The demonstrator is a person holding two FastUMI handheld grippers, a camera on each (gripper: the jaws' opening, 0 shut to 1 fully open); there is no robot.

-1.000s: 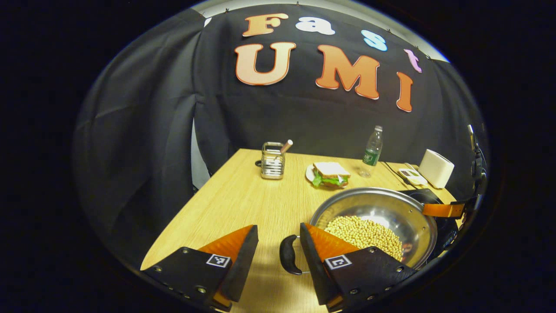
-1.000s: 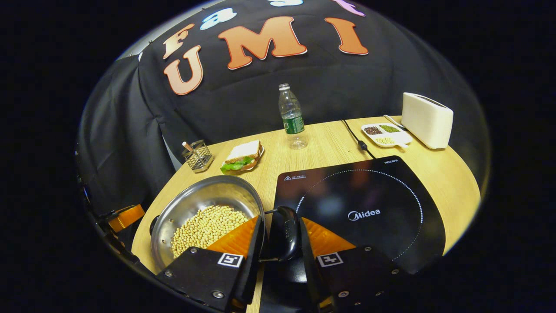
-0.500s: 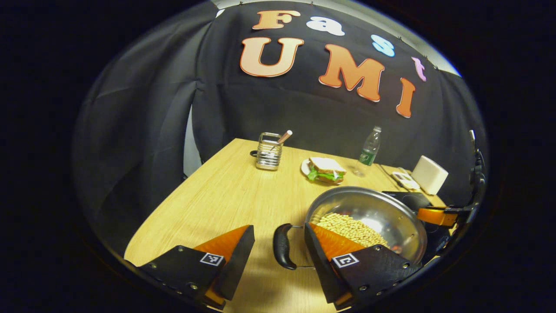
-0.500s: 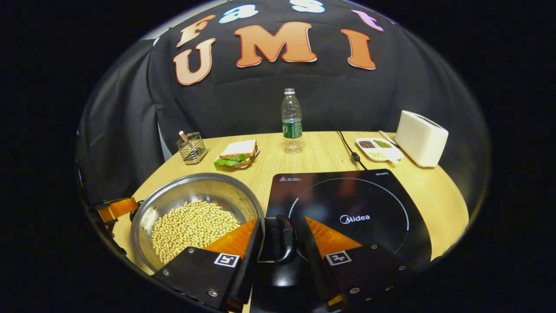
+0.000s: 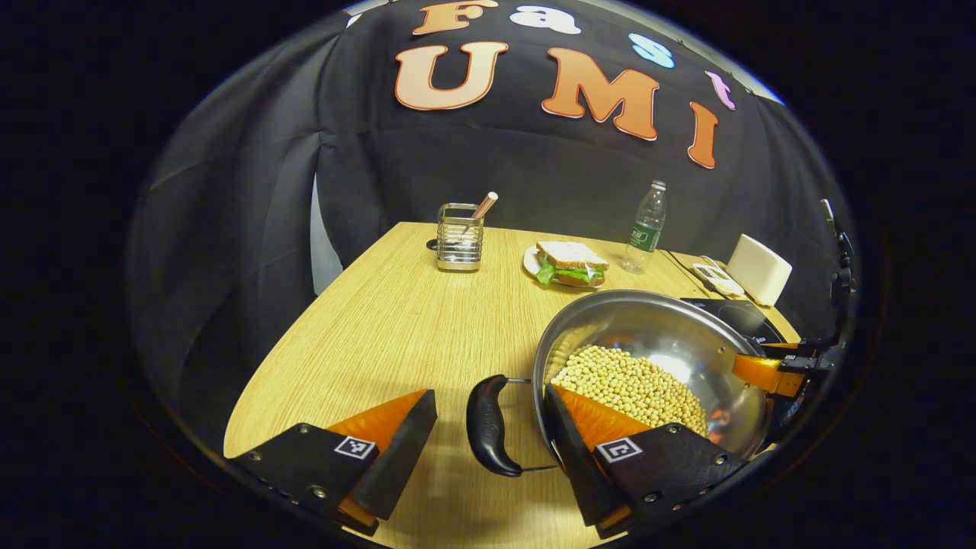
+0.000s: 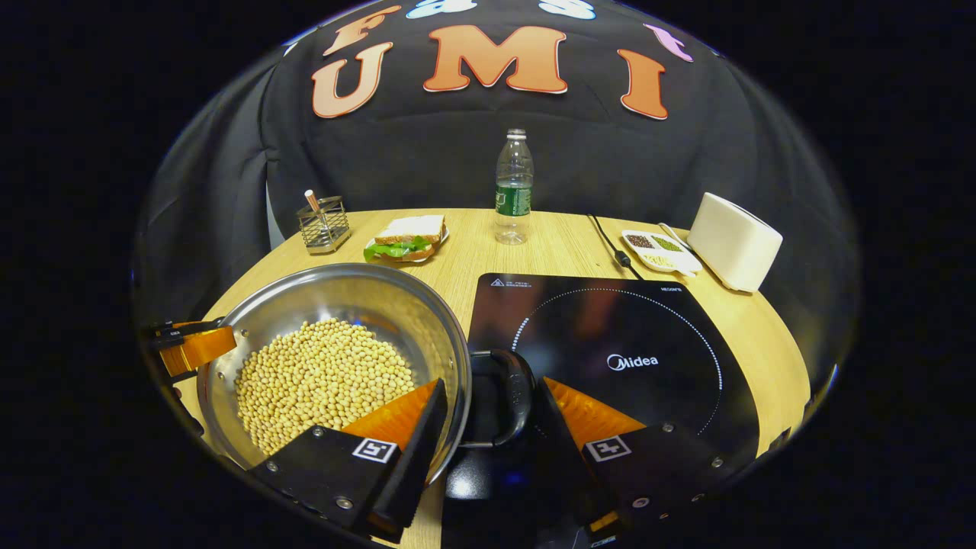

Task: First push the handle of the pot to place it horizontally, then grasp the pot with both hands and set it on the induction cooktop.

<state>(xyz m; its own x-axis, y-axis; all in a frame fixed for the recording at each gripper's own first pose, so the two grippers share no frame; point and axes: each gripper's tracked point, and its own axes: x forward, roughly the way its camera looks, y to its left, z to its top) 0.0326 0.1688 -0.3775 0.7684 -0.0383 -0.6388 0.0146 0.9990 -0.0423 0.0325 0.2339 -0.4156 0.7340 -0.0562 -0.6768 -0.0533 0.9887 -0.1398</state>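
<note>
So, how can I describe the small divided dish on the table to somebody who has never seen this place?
Start at the black induction cooktop and look past its far right corner, toward the white toaster. The small divided dish lies flat on the wooden table just left of the toaster. Unlike the sandwich plate, it is a white tray with separate compartments of dark, green and pale grains.

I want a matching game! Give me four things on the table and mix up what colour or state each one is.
Things:
1. pot
2. toaster
3. induction cooktop
4. bottle

Descriptions:
A. white, at the far right of the table
B. black and flat
C. clear with a green label
D. shiny metal, holding yellow beans

Pairs: 1-D, 2-A, 3-B, 4-C
</note>
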